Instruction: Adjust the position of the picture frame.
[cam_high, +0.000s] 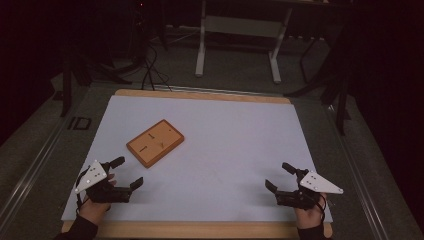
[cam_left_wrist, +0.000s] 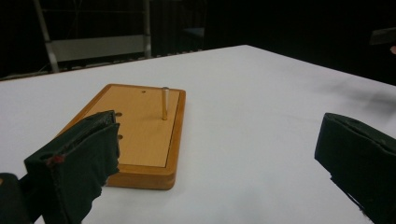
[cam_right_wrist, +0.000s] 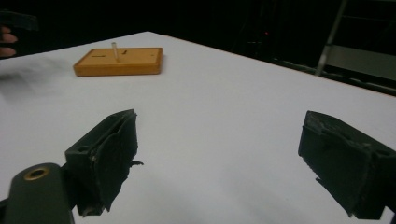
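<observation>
Your two claws rest low on the white surface (cam_high: 225, 150), both spread wide with nothing between the jaws. The left claw (cam_high: 122, 172) sits at the lower left of the high view, the right claw (cam_high: 280, 177) at the lower right. The board (cam_high: 155, 142), left of centre in that view, carries one upright peg (cam_left_wrist: 165, 103); other holes in it stand bare, and no loose pegs can be made out on the surface. By the look of it, the work on the board has not been taken in hand at this moment. The board lies just beyond your left claw, near but not touching, and well apart from your right, which sees it far off at upper left.
</observation>
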